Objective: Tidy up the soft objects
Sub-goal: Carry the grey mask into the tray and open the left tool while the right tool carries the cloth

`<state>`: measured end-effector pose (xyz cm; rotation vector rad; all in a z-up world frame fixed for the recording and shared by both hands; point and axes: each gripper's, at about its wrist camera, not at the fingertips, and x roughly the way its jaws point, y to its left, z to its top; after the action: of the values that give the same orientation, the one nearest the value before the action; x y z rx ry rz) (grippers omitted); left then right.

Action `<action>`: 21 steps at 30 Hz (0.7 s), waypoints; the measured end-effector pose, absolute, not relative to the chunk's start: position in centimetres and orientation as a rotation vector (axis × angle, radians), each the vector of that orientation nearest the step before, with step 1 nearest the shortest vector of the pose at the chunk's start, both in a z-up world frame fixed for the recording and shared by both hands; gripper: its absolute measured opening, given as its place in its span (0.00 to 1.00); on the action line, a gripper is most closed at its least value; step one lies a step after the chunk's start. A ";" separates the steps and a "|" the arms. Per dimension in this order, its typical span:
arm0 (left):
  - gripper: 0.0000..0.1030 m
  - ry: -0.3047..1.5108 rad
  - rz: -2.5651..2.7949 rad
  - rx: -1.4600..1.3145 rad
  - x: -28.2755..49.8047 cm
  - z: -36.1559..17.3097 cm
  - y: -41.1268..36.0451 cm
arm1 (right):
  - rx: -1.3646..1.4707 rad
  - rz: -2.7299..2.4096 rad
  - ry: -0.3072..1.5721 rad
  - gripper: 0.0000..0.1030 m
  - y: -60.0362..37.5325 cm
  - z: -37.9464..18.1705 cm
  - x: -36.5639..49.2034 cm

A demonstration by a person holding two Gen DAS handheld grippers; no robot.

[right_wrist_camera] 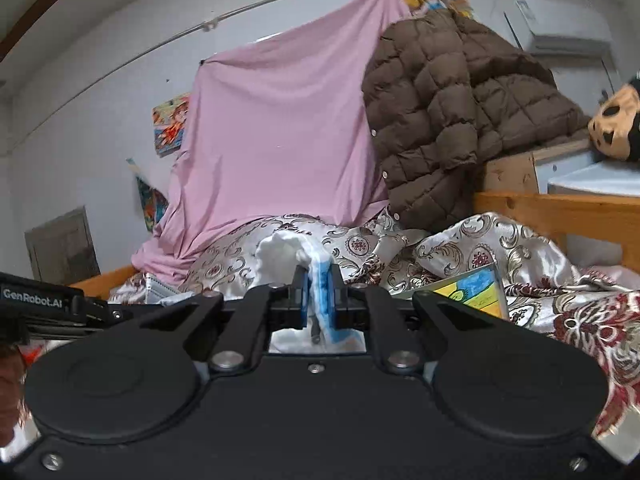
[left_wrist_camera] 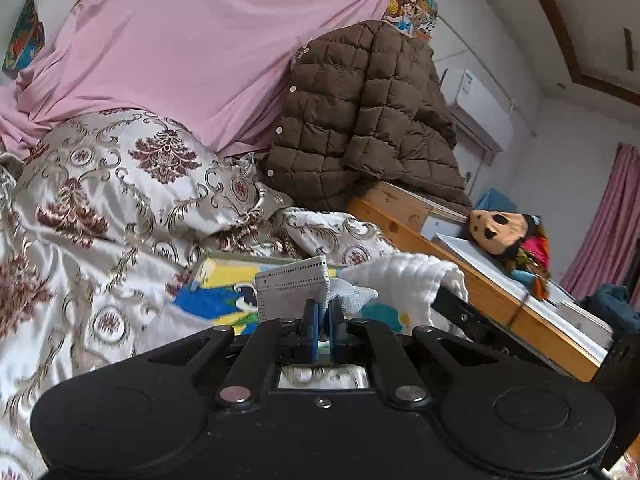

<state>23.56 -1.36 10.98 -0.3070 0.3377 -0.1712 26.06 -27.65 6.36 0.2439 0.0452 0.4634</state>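
Patterned satin quilt (left_wrist_camera: 100,200), pink sheet (right_wrist_camera: 280,140), brown jacket (left_wrist_camera: 360,120)

The white cloth (left_wrist_camera: 404,280) disappears behind the left gripper's (left_wrist_camera: 323,312) body, its lower part unseen. At the right view's edge, the doll's face (right_wrist_camera: 618,128) is cut off.
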 end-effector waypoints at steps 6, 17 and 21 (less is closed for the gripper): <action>0.04 0.364 -0.126 -0.261 30.4 11.7 -3.7 | 0.368 0.464 0.126 0.04 -30.3 5.1 32.0; 0.04 0.459 -0.027 -0.337 39.2 7.8 -5.8 | 0.584 0.388 0.234 0.04 -32.0 2.0 43.1; 0.04 0.475 -0.021 -0.317 41.1 6.6 -7.0 | 0.556 0.371 0.260 0.04 -32.0 1.2 45.3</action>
<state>41.15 -7.01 6.59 -0.3166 0.4753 -0.0214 45.30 -32.01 1.16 0.5559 0.2601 0.3711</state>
